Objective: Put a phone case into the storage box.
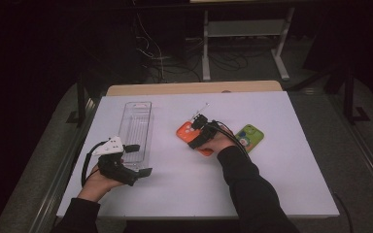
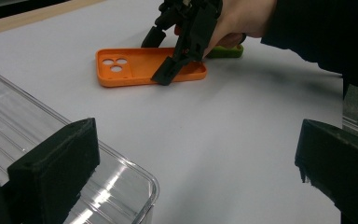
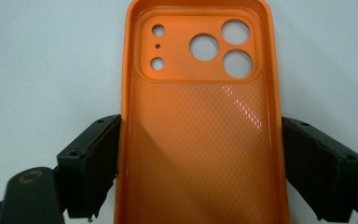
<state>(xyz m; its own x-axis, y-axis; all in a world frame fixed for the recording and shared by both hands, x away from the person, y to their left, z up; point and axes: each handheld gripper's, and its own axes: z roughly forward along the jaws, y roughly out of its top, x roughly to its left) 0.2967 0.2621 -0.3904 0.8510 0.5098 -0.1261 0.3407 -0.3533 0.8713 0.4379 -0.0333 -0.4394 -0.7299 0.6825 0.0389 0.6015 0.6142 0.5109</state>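
Overhead, white table fronts dark cabled room.

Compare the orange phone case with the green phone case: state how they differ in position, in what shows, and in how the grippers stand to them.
The orange phone case lies left of the green phone case. The orange one sits between the right gripper fingers; nothing stands around the green one. The orange one lies hollow side up; whether the green one does too is unclear, though it shows coloured marks. Both lie flat on the white table, camera ends away from the person.
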